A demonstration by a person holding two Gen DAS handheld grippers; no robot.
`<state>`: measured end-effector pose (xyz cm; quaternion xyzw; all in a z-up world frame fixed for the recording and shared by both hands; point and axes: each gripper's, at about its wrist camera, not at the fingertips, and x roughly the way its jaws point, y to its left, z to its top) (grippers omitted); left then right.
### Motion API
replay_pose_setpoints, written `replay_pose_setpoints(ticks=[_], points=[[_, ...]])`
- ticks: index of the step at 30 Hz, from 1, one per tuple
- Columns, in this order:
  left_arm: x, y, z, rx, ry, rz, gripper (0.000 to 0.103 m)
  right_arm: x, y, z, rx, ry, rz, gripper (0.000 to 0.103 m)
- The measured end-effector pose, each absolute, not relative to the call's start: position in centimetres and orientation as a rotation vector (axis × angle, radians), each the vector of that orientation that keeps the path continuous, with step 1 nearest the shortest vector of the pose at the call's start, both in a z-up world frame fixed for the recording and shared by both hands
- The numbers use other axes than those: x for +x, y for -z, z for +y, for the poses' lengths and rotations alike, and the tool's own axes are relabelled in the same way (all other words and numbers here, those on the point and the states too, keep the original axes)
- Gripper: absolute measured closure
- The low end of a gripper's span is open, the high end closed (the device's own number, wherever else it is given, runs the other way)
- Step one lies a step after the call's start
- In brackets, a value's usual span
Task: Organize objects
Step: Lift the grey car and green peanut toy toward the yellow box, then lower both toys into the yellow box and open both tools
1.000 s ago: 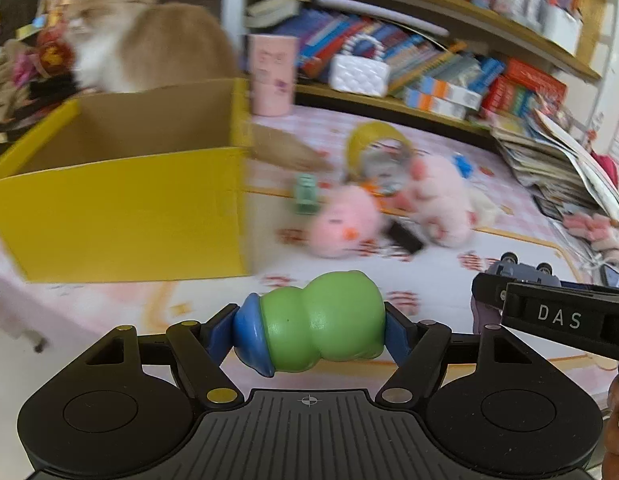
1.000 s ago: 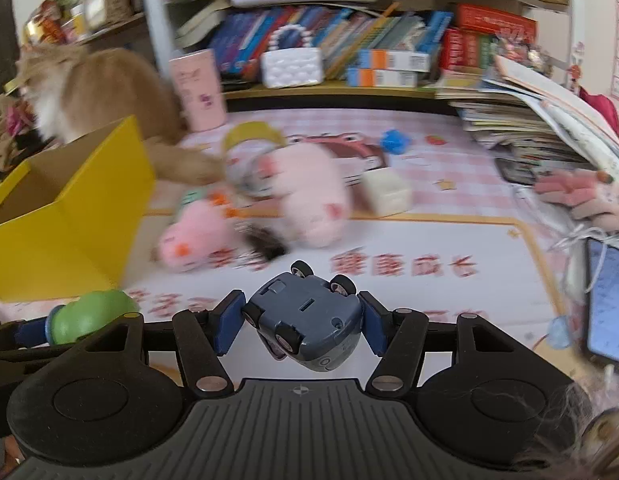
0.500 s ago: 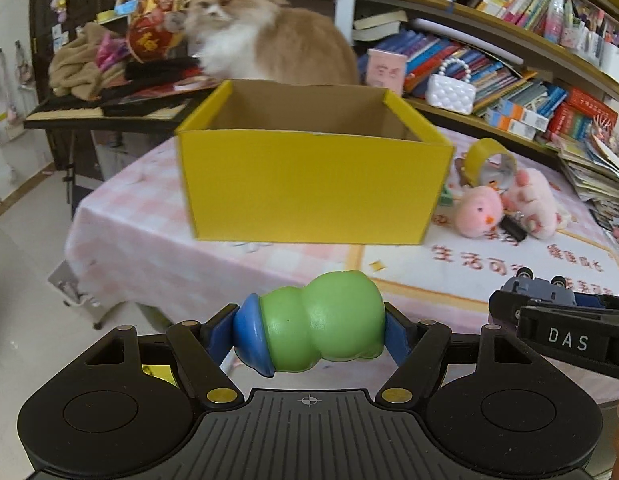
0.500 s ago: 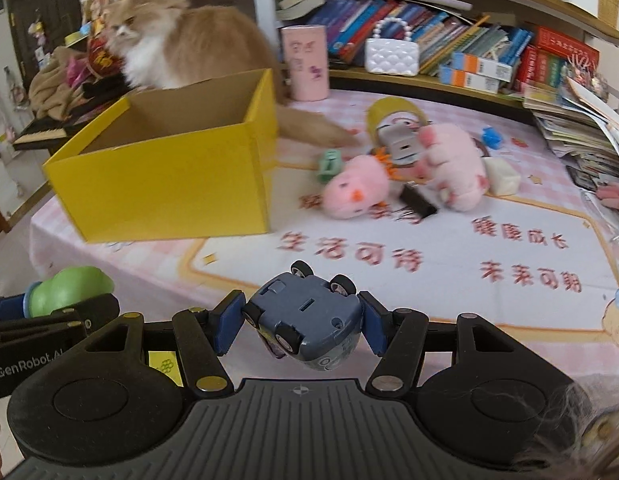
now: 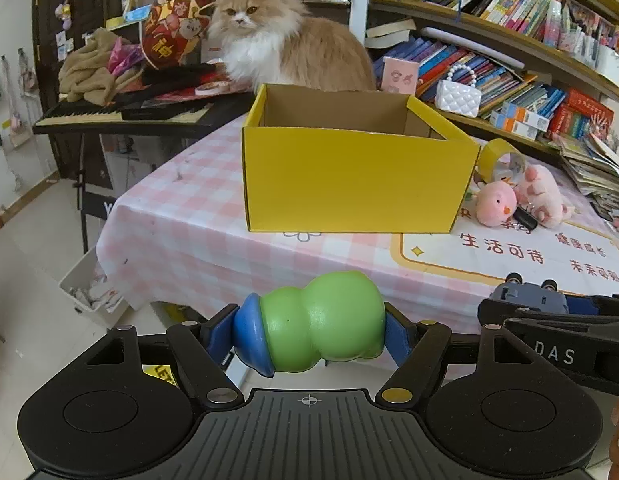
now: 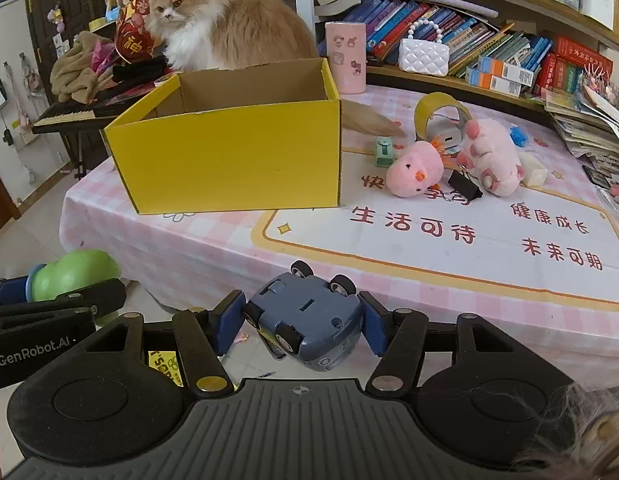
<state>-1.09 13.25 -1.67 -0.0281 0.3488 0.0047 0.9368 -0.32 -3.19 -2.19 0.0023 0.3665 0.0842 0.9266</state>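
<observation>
My left gripper [image 5: 311,330] is shut on a green and blue gourd-shaped toy [image 5: 313,328], held off the table's near edge. My right gripper [image 6: 299,322] is shut on a grey-blue toy car [image 6: 305,320], upside down, wheels up. The open yellow cardboard box [image 5: 353,188] stands on the pink checked table [image 5: 181,216]; it also shows in the right wrist view [image 6: 233,160], and what shows of its inside is bare. The left gripper and green toy [image 6: 75,274] show at the right view's left; the car [image 5: 529,300] shows at the left view's right.
A fluffy cat [image 6: 225,36] sits behind the box. Right of the box lie a pink chick plush [image 6: 415,168], a pink paw plush [image 6: 491,156], a yellow tape roll [image 6: 439,114], a black clip [image 6: 463,190] and a green item [image 6: 383,152]. Bookshelves stand behind; a keyboard [image 5: 109,114] stands at left.
Both grippers have pulled back from the table, toys still held. The box and plush toys now look farther away, and the floor shows below.
</observation>
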Motion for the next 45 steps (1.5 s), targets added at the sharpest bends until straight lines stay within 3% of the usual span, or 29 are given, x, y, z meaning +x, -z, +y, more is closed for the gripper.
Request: replay_pose_setpoints(ticks=[25, 39, 45], points=[[0.6, -0.8, 13.7, -0.064, 0.053, 0.616, 0.029, 1.2, 0.0, -2.0, -0.012, -0.171, 0.707, 0.045], [9.3, -6.4, 14.5, -0.143, -0.013, 0.458, 0.028, 10.1, -5.8, -1.6, -0.042, -0.254, 0.509, 0.045], [15.2, -5.9, 13.8, -0.099, -0.039, 0.489, 0.028, 16.9, -5.6, -0.6, -0.13, -0.31, 0.485, 0.045]])
